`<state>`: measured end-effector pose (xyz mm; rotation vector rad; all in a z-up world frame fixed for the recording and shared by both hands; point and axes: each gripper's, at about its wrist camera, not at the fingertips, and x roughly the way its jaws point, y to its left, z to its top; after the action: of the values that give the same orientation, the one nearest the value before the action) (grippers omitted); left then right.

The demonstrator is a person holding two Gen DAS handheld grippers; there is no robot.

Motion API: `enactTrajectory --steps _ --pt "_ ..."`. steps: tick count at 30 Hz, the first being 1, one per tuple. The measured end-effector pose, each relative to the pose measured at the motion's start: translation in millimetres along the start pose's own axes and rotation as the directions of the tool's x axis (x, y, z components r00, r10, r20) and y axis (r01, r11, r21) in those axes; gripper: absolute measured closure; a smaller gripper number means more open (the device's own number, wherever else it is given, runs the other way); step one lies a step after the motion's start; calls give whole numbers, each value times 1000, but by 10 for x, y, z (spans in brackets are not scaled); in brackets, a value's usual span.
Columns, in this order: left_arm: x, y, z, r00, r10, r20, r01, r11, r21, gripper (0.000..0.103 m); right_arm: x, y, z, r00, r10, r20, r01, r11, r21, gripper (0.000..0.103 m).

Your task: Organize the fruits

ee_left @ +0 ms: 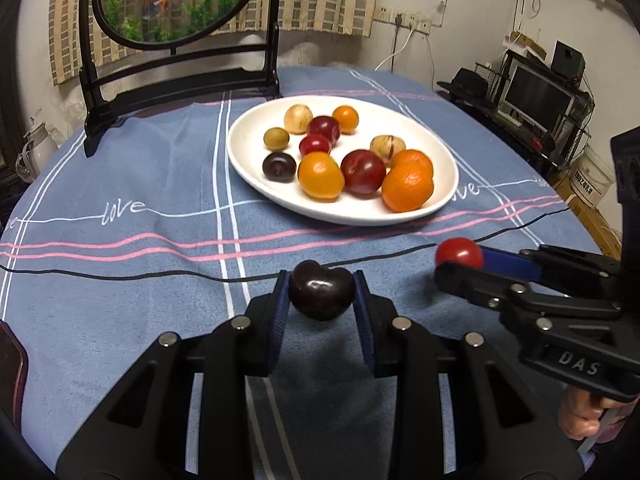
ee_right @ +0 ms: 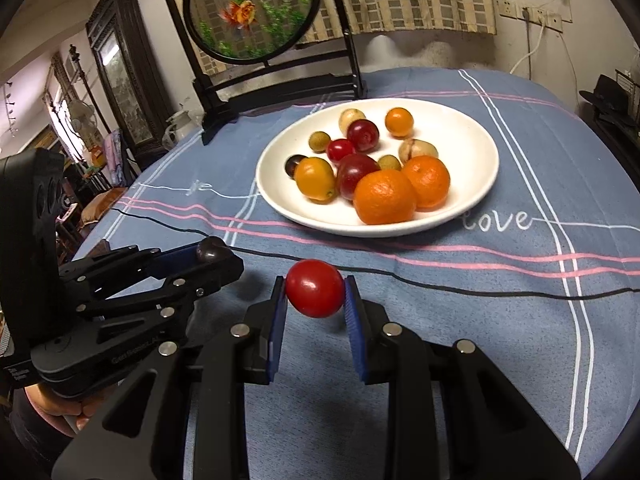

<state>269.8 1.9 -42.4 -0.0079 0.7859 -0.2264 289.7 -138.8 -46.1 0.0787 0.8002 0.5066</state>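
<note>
Pinching glossy round tomato [ee_right: 315, 288], heart-shaped dk cherry [ee_left: 321, 295].

Home dining rm: tablecloth [ee_left: 120, 184], fruit plate [ee_left: 248, 160], cabinet [ee_right: 120, 68].

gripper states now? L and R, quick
Left gripper: closed on a dark cherry.
Right gripper: closed on a red cherry tomato.

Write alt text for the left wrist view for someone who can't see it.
The left tongs grip a dark plum above a blue tablecloth. To their right, the right tongs hold a red cherry tomato. Beyond sits a white plate of mixed fruit.
</note>
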Motion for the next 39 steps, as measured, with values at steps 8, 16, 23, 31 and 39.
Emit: enactTrajectory --steps 8,16,23,31,39 --pt "40 175 412 999 -31 28 33 997 -72 71 54 -189 425 992 -58 113 56 998 18 74" --pt "682 195 1183 999 37 6 -36 997 -71 71 487 -564 983 981 -124 148 115 991 70 74" --pt "1071 213 1306 997 69 -34 -71 995 -66 71 695 -718 1098 986 -123 114 119 992 46 74" --pt "683 256 1249 978 200 58 -196 978 -68 7 539 -601 1075 987 -133 87 135 991 -10 41" --pt "-159 257 737 969 209 129 -198 975 -99 2 -147 -214 621 981 -117 154 133 987 -95 9"
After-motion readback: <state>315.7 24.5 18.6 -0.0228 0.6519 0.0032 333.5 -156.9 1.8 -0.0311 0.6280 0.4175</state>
